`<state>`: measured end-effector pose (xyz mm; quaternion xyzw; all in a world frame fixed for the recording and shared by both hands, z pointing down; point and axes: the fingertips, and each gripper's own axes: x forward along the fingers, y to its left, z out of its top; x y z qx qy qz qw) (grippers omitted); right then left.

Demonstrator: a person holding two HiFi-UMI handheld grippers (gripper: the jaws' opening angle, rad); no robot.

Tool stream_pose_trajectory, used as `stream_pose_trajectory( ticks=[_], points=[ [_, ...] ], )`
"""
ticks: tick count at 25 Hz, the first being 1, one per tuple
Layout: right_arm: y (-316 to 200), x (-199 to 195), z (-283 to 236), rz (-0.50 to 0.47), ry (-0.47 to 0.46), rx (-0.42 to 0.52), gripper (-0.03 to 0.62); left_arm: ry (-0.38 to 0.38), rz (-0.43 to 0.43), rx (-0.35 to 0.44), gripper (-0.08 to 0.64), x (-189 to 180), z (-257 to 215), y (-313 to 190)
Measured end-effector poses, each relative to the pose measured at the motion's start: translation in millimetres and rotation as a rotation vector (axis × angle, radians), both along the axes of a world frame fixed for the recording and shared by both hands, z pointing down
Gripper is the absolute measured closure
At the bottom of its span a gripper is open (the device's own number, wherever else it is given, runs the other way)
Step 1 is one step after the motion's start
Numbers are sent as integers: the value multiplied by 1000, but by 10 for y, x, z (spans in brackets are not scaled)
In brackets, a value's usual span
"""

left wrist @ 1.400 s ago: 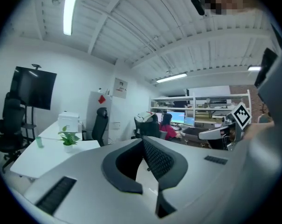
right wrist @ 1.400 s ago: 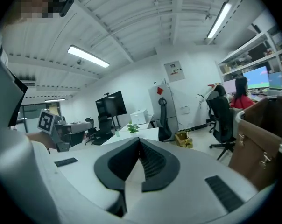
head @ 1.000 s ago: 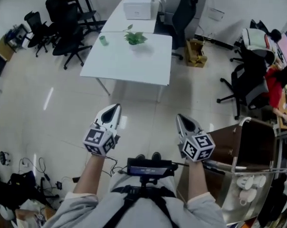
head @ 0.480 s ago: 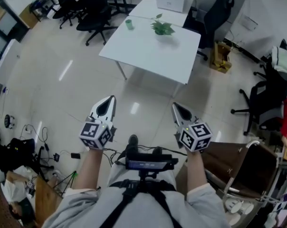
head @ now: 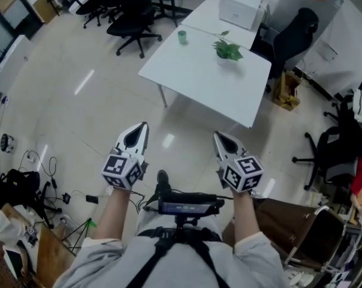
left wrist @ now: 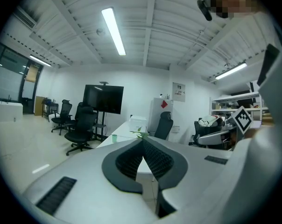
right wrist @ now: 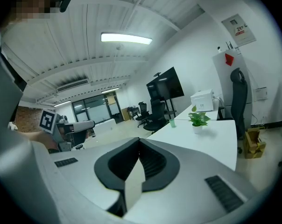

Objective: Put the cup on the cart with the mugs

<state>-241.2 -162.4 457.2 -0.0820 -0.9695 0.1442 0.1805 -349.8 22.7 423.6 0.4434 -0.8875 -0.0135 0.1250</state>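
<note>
A small green cup (head: pixel 182 37) stands near the far left edge of a white table (head: pixel 199 77), beside a potted plant (head: pixel 228 50). It also shows in the left gripper view as the cup (left wrist: pixel 114 137) and in the right gripper view as the cup (right wrist: pixel 172 122). My left gripper (head: pixel 142 126) and right gripper (head: pixel 217 135) are held side by side over the floor, well short of the table. Both are shut and hold nothing. The cart (head: pixel 289 221), with a brown top and a metal handle, sits at the lower right behind my right hand.
A white box (head: pixel 241 9) lies at the table's far end. Black office chairs (head: pixel 133 17) stand left of the table, with more chairs (head: pixel 331 155) at the right. Cables and bags (head: pixel 13 191) clutter the floor at the left. Shiny floor lies between me and the table.
The view has swung: the table and cup now sit further right and nearer, and the cart has slid into the lower right corner. Both grippers stay shut in front of me.
</note>
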Motion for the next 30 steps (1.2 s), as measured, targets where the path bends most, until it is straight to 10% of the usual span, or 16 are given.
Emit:
stream_pose_trajectory(
  ticks=[16, 30],
  points=[
    [695, -2004, 35, 55, 6, 30, 600, -11, 83, 32, 558, -1891, 8, 567],
    [-42, -3240, 366, 88, 41, -19, 600, 13, 116, -23, 558, -3180, 284, -300]
  ],
)
